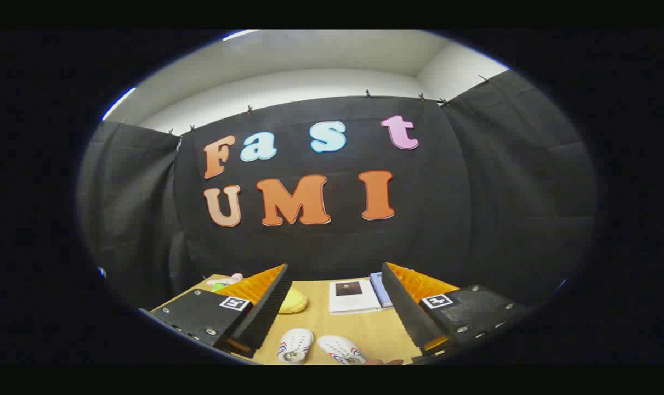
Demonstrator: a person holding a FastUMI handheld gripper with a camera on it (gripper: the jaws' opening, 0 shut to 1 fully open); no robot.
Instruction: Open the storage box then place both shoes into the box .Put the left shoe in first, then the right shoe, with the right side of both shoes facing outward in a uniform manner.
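Gripper view showed my hand-held gripper (334,307) raised above the counter (364,329), its fingers spread wide with nothing between them. Both white shoes (321,346) lay side by side on the wood below and between the fingers, close under me. Beyond them sat a white booklet (355,296) with a blue book (380,289) just beside it, and a yellow object (293,300) lay just past my left finger. A pink item (227,280) lay farther off to the left. I could not make out the storage box. My worry was reaching for a shoe before finding and opening the box, or mistaking which shoe was the left, since from this height their shapes read nearly alike.
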